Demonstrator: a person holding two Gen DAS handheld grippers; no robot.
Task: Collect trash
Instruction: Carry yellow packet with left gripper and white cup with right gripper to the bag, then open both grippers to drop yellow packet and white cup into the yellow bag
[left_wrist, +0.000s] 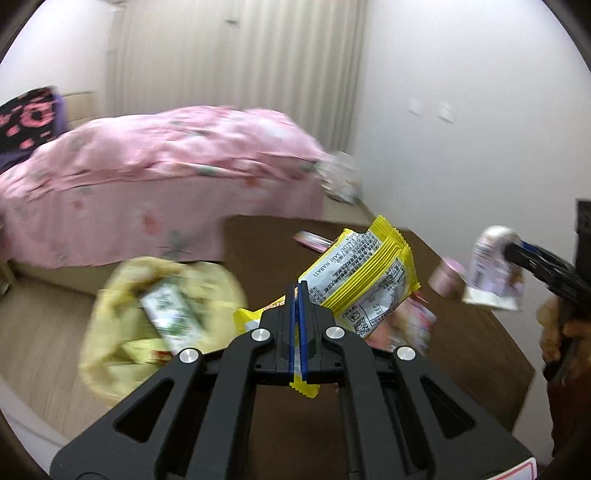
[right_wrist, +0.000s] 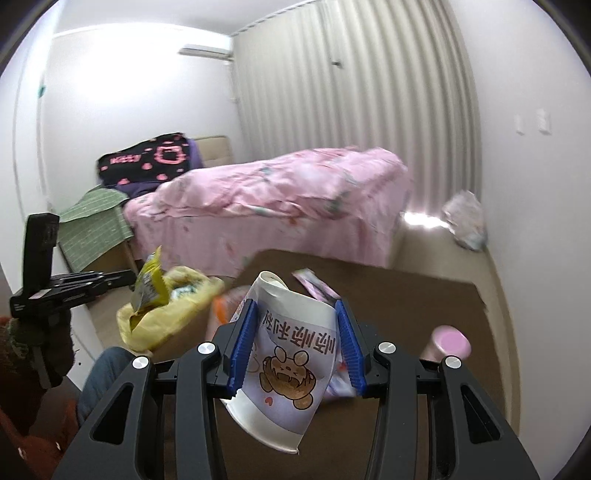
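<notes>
- Your left gripper has its jaws pressed fully together, pinching the edge of a yellow snack wrapper, which stands up above the brown table.
- Your right gripper has its jaws about half open, clamped on both sides of a crushed paper cup printed with a cartoon.
- The yellow trash bag sits open off the table's left edge; carry each piece fully over its mouth before letting go.
- A pink pot and a pink wrapper lie on the table.

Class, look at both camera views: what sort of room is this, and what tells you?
Most likely a bedroom: a bed with a pink quilt, pleated curtains and a wall air conditioner.
</notes>
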